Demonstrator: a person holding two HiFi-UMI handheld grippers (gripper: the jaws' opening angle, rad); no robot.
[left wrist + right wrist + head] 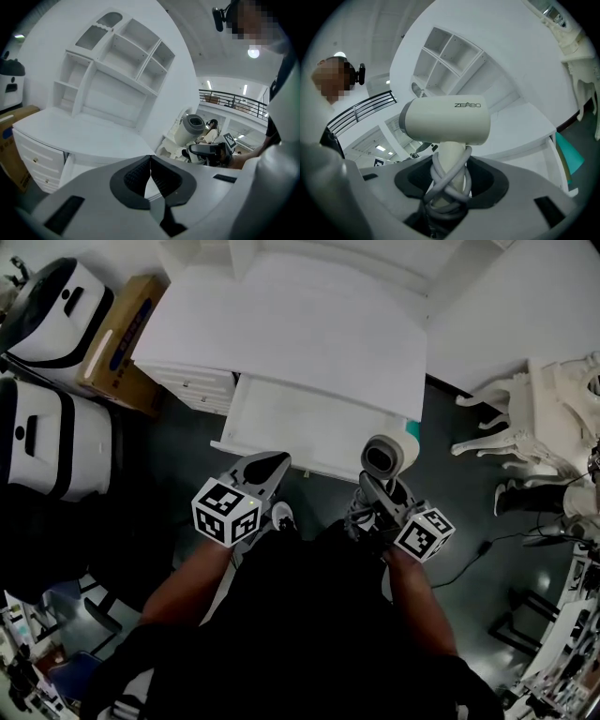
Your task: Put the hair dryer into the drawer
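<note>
A cream hair dryer (pixel 446 122) with its grey cord wound round the handle stands up between the jaws of my right gripper (pixel 449 187), which is shut on that handle. In the head view the hair dryer (pixel 388 457) hangs just off the front right corner of the open white drawer (pixel 309 423), barrel end facing up. My left gripper (pixel 270 468) hovers over the drawer's front edge, shut with nothing in it. From the left gripper view its jaws (pixel 150 171) meet tip to tip, and the hair dryer (pixel 192 125) shows to the right.
The drawer belongs to a white desk (pixel 281 324) with a shelf hutch (pixel 117 70). A cardboard box (pixel 122 329) and two white cases (pixel 52 371) stand at the left. A white ornate chair (pixel 548 418) and a floor cable (pixel 473 557) lie at the right.
</note>
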